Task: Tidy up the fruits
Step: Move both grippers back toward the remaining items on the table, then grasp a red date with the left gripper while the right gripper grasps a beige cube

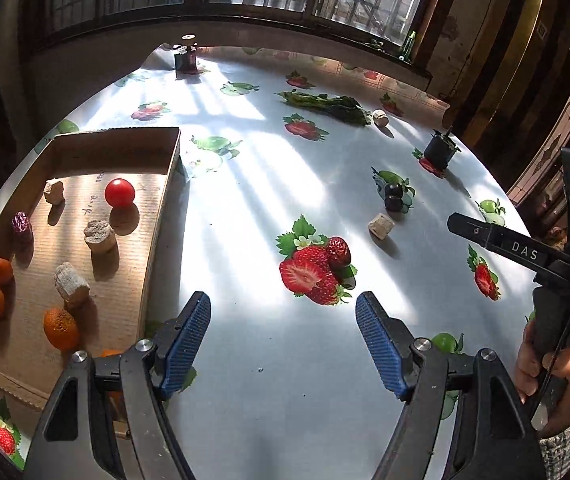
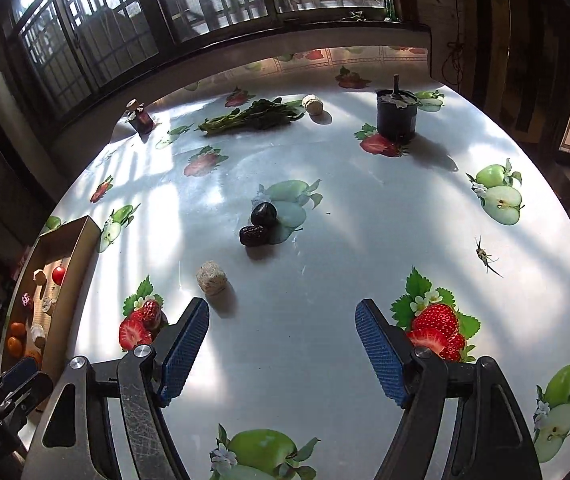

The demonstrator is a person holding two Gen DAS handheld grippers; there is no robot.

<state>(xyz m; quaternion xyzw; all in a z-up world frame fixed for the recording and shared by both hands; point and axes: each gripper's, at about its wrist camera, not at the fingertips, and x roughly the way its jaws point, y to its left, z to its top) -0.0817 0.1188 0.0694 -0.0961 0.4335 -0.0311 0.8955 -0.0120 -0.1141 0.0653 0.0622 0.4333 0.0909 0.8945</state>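
Observation:
A cardboard box [image 1: 161, 208] at the left holds a red tomato [image 1: 119, 192], several oranges [image 1: 60, 328], a dark red date [image 1: 21, 223] and corn cob pieces [image 1: 100, 235]. Two dark dates [image 2: 263, 222] lie mid-table, also in the left wrist view [image 1: 393, 196]. A corn cob piece [image 2: 211, 277] lies near them, also in the left wrist view [image 1: 381, 225]. My left gripper [image 1: 283, 344] is open and empty just right of the box. My right gripper [image 2: 283, 344] is open and empty, short of the dates. The box [image 2: 67, 280] shows at the right wrist view's left edge.
A bunch of green vegetables [image 2: 253, 116], another cob piece [image 2: 312, 104], a black pot [image 2: 397, 114] and a small dark jar [image 2: 141, 118] stand at the far side. The tablecloth [image 2: 325, 220] has printed fruit pictures. The right gripper's body [image 1: 557, 264] is at the left view's right edge.

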